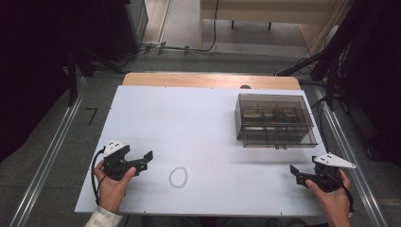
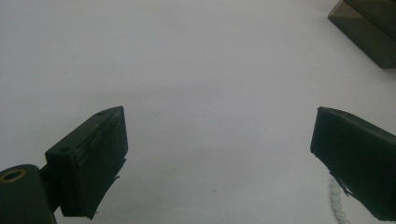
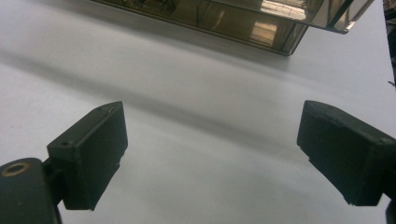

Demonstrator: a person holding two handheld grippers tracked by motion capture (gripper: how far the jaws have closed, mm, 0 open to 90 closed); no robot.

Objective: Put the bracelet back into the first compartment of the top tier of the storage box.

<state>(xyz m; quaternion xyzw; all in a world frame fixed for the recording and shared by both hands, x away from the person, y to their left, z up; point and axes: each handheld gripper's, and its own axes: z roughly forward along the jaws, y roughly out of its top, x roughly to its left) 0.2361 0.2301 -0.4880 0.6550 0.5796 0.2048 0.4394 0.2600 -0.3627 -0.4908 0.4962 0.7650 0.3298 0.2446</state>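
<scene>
Your left tongs rest near the front left of the white tabletop, spread wide with nothing between them. The bead bracelet lies flat just to their right, untouched. Your right tongs sit at the front right, also spread and empty, with the smoky plastic box beyond them.

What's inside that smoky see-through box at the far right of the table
Through the tinted box, dividers and small compartments show, with a few dim, pale shapes among them. The dark walls and glare hide what those shapes are. The bead bracelet lies outside it, on the white table.
</scene>
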